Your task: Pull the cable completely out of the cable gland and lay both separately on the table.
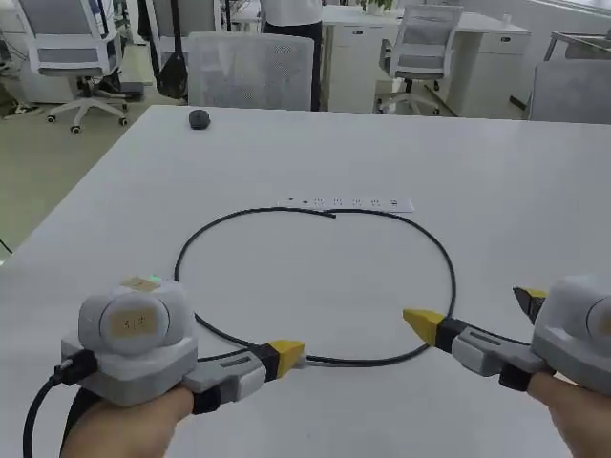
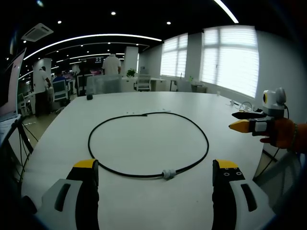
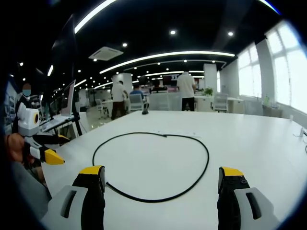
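Grey left gripper (image 1: 284, 355) with yellow-tipped jaws sits at 7 o'clock in the head view, held in a person's hand. In the left gripper view this left gripper (image 2: 156, 165) has its jaws spread wide, with nothing between them.

At 4 o'clock in the head view is the grey right gripper (image 1: 475, 310). Its yellow-tipped jaws are also wide apart and empty, as they are in the right gripper view (image 3: 161, 171).

Between and beyond the two grippers, a thin black cable (image 1: 286, 210) lies in one large loop flat on the white table (image 1: 535, 191). Its free end rests at the loop's 12 o'clock.

The left gripper view shows a small pale-grey cable gland (image 2: 168, 173) at the loop's 6 o'clock, with the cable (image 2: 96, 129) threaded through it. The gland lies on the table just ahead of the open jaws. Whether either gripper touches the cable I cannot tell.

A white recessed socket strip (image 1: 348, 202) lies just past the loop at 12 o'clock. A small black mouse (image 1: 199, 118) sits well apart at 11 o'clock near the table's far edge.
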Demonstrator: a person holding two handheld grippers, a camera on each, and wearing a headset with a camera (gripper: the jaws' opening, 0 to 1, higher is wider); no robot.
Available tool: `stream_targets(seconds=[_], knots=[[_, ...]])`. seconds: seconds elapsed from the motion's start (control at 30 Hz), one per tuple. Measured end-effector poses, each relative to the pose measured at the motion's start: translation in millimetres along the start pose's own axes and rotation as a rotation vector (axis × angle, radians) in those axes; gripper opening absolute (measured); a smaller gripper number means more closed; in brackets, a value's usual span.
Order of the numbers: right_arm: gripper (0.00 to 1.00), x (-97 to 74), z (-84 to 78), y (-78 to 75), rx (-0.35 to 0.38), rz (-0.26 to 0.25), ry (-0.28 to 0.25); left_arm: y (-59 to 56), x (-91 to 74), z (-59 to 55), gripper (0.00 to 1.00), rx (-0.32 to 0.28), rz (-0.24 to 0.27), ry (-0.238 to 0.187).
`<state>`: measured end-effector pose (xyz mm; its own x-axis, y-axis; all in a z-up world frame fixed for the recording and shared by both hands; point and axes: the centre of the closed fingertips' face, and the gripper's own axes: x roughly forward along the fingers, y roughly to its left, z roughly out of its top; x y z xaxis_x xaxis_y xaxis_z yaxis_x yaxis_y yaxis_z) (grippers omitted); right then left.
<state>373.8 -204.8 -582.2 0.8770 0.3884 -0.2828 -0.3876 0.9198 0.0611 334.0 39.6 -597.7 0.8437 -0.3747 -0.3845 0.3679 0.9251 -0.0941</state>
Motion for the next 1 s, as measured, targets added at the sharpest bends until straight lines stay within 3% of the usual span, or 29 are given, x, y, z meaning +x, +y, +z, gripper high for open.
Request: stream_targets(seconds=[1.0], knots=[[0.99, 7.6, 0.5, 2.3, -0.016, 0.022, 0.009, 3.2, 3.4, -3.8, 0.99, -0.001, 0.001, 0.015]])
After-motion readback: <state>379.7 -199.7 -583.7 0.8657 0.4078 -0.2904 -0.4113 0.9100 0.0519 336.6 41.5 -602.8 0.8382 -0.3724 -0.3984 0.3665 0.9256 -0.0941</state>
